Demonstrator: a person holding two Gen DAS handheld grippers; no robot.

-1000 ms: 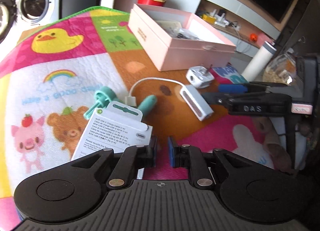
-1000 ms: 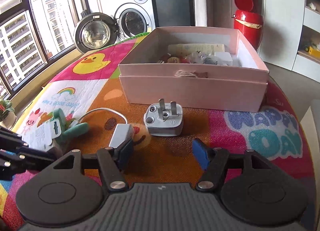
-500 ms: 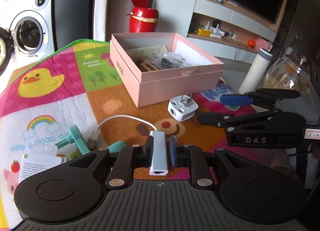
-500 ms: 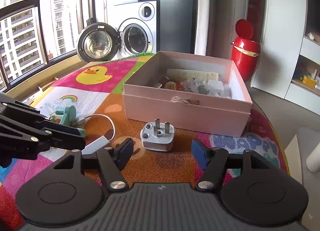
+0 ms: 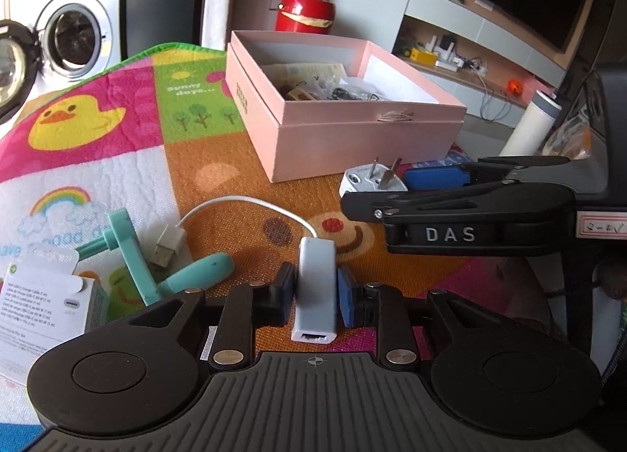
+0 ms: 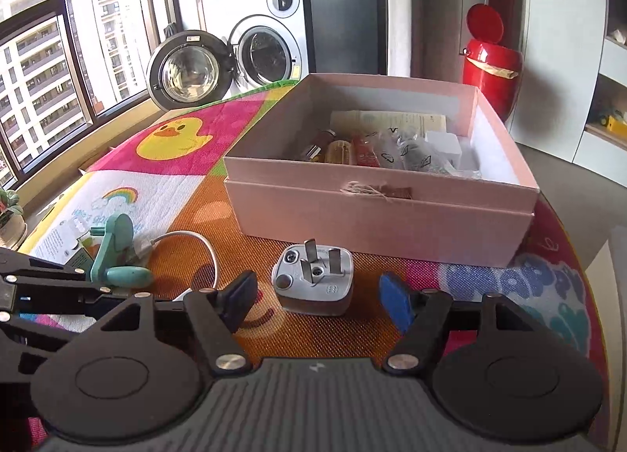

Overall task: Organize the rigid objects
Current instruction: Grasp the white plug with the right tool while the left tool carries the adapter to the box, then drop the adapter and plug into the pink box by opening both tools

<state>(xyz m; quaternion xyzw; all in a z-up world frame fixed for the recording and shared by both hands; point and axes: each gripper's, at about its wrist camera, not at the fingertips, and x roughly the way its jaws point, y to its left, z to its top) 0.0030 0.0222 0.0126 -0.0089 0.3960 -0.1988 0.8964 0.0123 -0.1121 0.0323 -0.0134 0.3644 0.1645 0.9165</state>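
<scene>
A white adapter [image 5: 316, 287] with a thin white cable lies on the colourful mat [image 5: 117, 162]. It sits between the fingers of my left gripper [image 5: 315, 291], whose jaws are opening while the pads rest against its two sides. A white wall plug [image 6: 313, 279], prongs up, stands on the mat just ahead of my right gripper [image 6: 319, 299]. That gripper is open and its fingertips flank the plug without touching it. The open pink box [image 6: 372, 216] behind the plug holds several small items. In the left wrist view the right gripper [image 5: 374, 191] reaches in from the right, around the plug [image 5: 366, 181].
A teal crank-shaped tool [image 5: 133, 260] and a white cable package [image 5: 43, 307] lie left of the adapter, by the cable's USB end [image 5: 166, 246]. Beyond the mat stand a red bin [image 6: 491, 56], a washing machine [image 6: 266, 52] with its door open, and a white cylinder [image 5: 533, 126].
My left gripper has moved right from the cable package to the adapter, which now sits between its jaws. The right gripper has drawn closer around the plug.
</scene>
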